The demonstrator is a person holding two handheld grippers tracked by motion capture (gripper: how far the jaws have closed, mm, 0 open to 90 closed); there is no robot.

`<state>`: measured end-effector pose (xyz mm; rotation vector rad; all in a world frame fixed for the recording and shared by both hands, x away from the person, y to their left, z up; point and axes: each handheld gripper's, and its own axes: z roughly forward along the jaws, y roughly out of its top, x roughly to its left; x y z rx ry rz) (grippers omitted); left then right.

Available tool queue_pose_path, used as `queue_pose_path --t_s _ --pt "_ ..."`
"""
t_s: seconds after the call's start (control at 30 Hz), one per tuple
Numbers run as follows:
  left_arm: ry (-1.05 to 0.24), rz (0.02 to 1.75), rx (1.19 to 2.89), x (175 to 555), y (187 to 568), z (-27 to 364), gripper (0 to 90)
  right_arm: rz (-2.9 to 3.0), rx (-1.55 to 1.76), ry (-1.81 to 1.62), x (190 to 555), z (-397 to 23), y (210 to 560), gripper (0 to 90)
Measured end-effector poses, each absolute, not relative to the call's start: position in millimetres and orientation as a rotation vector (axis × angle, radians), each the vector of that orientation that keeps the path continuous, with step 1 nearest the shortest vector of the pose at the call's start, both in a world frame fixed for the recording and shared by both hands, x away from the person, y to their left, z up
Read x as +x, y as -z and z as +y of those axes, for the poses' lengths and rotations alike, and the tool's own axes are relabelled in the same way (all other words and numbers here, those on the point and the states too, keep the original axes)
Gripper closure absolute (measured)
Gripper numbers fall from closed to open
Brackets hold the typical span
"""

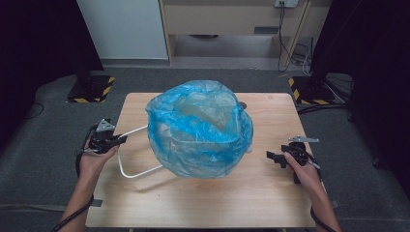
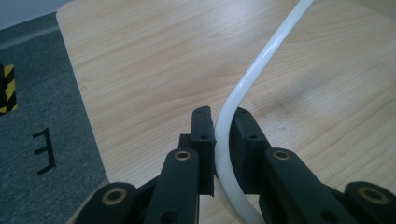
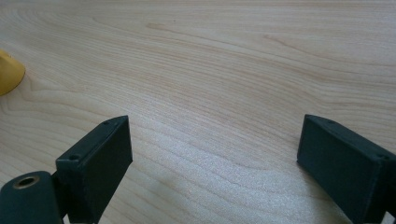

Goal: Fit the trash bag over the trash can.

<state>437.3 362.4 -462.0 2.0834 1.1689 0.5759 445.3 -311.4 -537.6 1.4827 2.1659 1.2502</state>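
High view has my left gripper [image 1: 107, 140] near the left edge of the desk [image 1: 208, 203], jaws clamped on the white wire handle [image 1: 138, 171] of a bucket [image 1: 227, 145] lined with a blue plastic bag [image 1: 199, 128]. The bucket looks tipped and partly off the desk, near the middle, hanging from that handle — its shadow sits below it toward the front edge. My right gripper [image 1: 276, 157] is near the right edge, jaws wide apart, nothing between them, well apart from the bag.

Risks, as I judge them: the handle is thin, round and slick, so it could slide or twist through my left jaws and the bucket would swing or drop. One-sided hold means the load can pivot. The loose bag could slip off the rim if the bucket tilts further.

Left gripper view gives what the high one can't — the handle [image 2: 229, 135] pinched right between the pads, bending at the grip. Right gripper view shows bare wood between my open jaws and a small yellow thing [image 3: 9, 72] at its left edge; I cannot tell what it is.
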Motion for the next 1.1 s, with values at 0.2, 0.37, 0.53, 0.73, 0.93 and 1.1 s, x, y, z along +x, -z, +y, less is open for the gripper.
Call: queue_pose_path --t_s 0.2,0.37,0.53,0.73,0.93,1.1 --pt "-0.589 1.158 2.071 436 451 366 80.1 2.169 1.479 -1.249 446 -310 538 10.0" --pt "-0.596 1.139 2.081 433 442 367 80.2 2.17 1.485 -1.248 446 -309 538 10.0" --pt "-0.604 1.132 2.073 432 434 368 80.2 2.173 1.472 -1.25 446 -309 538 10.0" --pt "-0.611 1.122 2.067 431 427 369 80.2 2.173 1.472 -1.25 446 -309 538 10.0" --pt "-0.617 1.115 2.059 429 420 371 80.2 2.173 1.472 -1.249 446 -309 538 10.0" --pt "-0.616 1.114 2.06 428 418 373 80.3 2.173 1.472 -1.25 446 -309 538 10.0"
